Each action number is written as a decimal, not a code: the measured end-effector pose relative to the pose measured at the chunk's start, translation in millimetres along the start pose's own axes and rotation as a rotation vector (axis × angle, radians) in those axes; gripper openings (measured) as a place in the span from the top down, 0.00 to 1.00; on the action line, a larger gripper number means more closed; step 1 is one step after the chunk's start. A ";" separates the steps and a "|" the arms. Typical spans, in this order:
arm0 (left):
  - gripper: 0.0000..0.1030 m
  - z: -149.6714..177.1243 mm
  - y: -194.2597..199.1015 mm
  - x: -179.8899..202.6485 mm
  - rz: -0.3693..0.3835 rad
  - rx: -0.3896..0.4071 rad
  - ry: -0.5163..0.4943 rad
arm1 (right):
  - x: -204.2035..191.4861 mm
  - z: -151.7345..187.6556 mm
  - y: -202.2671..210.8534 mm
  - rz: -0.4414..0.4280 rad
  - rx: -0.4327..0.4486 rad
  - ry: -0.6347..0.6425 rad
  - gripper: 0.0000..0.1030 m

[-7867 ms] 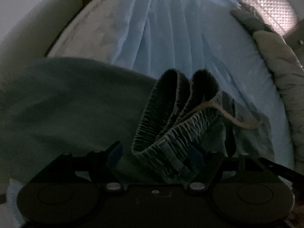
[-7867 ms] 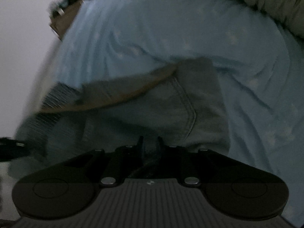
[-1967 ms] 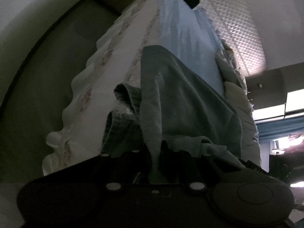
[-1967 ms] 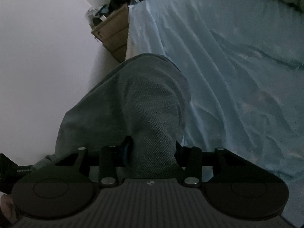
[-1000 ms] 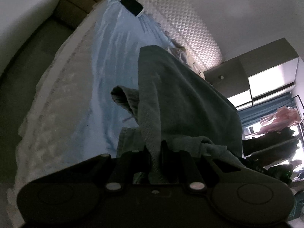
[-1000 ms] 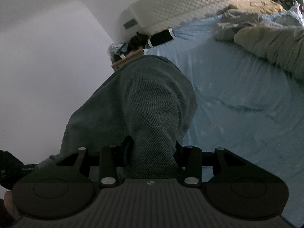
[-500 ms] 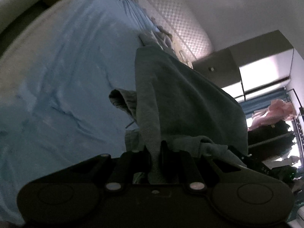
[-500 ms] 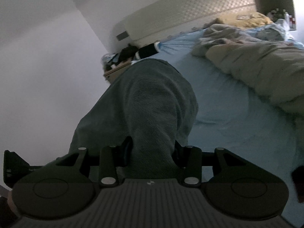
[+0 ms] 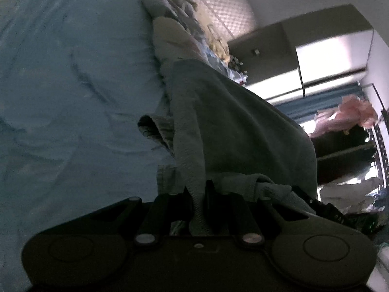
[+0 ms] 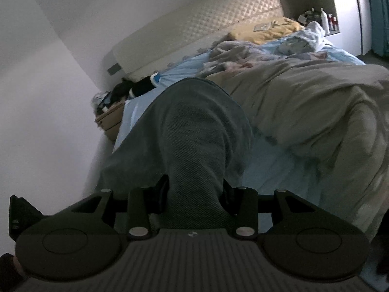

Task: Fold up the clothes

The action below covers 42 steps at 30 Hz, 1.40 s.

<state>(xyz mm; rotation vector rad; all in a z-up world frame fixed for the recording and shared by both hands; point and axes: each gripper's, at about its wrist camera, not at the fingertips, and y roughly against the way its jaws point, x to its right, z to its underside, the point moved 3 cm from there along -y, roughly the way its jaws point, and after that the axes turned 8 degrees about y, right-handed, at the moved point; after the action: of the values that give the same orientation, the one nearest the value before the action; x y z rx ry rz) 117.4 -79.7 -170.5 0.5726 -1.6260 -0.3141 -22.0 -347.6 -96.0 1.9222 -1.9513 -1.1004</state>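
Note:
A grey-green folded garment hangs between both grippers above the light blue bed sheet. My left gripper is shut on a thin edge of it, and the cloth rises in front of the lens and drapes off to the right. In the right wrist view my right gripper is shut on a thick bunch of the same garment, which bulges forward and hides the fingertips. The garment's lower layers hang down at the left of that bunch.
A rumpled beige duvet fills the right half of the bed, with a yellow pillow and a quilted headboard behind. A wooden nightstand stands by the white wall. A wardrobe and pink hanging clothes lie to the right.
Both grippers have swept sideways across the bed with the garment held. The views turned from the bed's edge and wall toward the duvet, pillows and wardrobe. The grips are unchanged.

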 end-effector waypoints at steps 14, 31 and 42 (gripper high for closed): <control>0.92 46.6 -197.4 121.6 0.016 -0.133 -0.094 | 188.8 -44.4 53.5 0.097 0.048 -0.091 0.58; 0.90 161.5 -394.5 136.4 -0.260 -0.200 -0.148 | 416.7 19.0 26.8 0.122 -0.176 -0.130 0.58; 0.83 181.6 -422.1 123.3 -0.413 -0.221 -0.199 | 449.8 69.7 6.3 0.111 -0.232 -0.175 0.50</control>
<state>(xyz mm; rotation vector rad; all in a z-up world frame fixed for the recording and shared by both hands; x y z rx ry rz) 9.1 -521.2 -310.9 0.7223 -1.6259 -0.8686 -132.7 -738.2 -301.7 1.6273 -1.8911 -1.4336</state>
